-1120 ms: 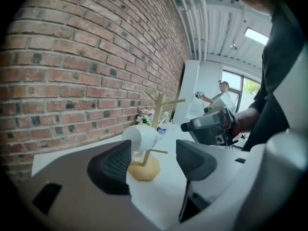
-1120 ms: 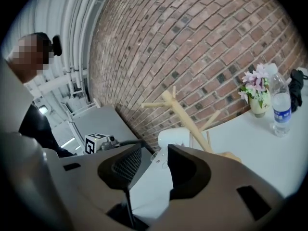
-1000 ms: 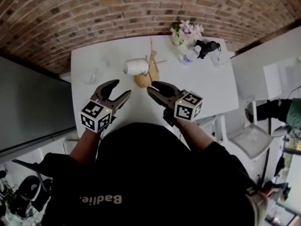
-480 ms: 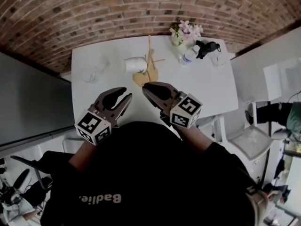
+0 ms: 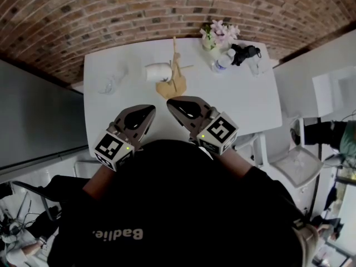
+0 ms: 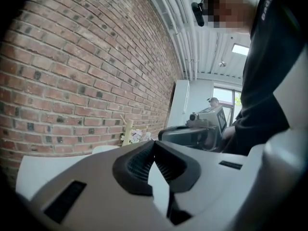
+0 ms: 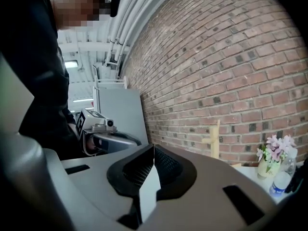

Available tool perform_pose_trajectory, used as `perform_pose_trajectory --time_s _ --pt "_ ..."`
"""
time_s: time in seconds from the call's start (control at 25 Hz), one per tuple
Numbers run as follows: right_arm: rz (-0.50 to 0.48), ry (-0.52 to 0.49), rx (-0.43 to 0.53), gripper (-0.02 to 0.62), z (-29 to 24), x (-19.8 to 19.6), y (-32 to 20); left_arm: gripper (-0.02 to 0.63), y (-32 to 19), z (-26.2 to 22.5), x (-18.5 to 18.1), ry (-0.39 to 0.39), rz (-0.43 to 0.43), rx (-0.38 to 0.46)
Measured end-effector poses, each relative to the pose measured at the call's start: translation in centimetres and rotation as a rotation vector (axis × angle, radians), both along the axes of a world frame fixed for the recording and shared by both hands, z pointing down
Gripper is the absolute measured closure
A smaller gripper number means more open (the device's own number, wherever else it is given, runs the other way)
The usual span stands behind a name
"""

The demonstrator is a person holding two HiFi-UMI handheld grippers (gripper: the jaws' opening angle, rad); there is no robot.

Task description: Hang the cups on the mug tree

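We record a left gripper (image 5: 146, 111), a grey moulded shell with black ribbed pads and a cube of square black-and-white markers at its rear; its jaws have just been closing and now meet tip to tip, with nothing between them. The right gripper (image 5: 169, 102) is of the same make and has likewise just closed, its pads together on nothing. Both are held above the near edge of a smooth white rectangular table (image 5: 239, 107), their tips close to each other. On the far half of the table stands the mug tree (image 5: 176, 74), pale bare wood, a slim upright post with short angled pegs on a flat rounded base. A white cylindrical cup (image 5: 157, 71) sits on its side against the tree's left; we cannot tell whether it hangs from a peg or rests on the table. A clear glass cup (image 5: 109, 84) stands well apart near the left edge. At the far right corner are a small vase of pink flowers (image 5: 219, 36) and a clear plastic bottle (image 5: 223, 64). Behind runs a rough red brick wall (image 5: 111, 15)
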State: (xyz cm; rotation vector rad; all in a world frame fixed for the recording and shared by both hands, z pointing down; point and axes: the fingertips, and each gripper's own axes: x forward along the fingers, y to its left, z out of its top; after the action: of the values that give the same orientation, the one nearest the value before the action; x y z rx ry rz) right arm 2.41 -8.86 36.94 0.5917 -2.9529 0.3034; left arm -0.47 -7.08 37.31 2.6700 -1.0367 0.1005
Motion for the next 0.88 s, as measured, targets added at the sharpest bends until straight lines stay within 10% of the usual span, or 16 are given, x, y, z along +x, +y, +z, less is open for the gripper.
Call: perform_pose_trajectory --time_s 0.88 --pt "-0.004 0.002 -0.023 0.565 0.6 0.05 -0.03 0.603 0.06 -0.36 0.57 0.0 0.032 -0.007"
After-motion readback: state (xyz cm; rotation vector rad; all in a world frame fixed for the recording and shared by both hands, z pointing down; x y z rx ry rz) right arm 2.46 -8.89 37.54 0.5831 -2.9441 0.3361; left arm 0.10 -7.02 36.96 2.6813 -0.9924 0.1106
